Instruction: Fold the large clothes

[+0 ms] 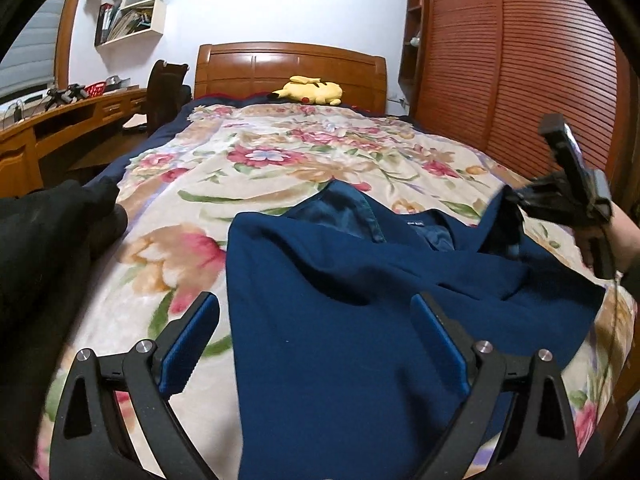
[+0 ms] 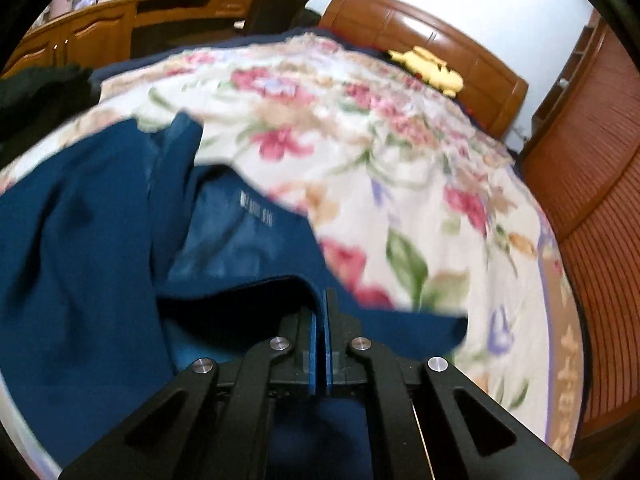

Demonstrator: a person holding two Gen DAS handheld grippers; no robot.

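the left gripper [image 1: 316,320] hovers with its blue-padded fingers spread wide, nothing between them; the dark blue garment [image 1: 360,300] lies right under and ahead of it on the floral blanket [image 1: 280,152]. the right gripper [image 2: 322,312] has its pads pressed nearly together on a raised edge of the same garment, with the fabric draping down to the left of its fingers and the lining with a small label just ahead. in the left wrist view, that right gripper sits off to the right, lifted above the cloth. a black garment [image 1: 52,232] lies to the left gripper's left. farther ahead, a yellow plush toy [image 1: 310,90] rests against the wooden headboard [image 1: 288,64].
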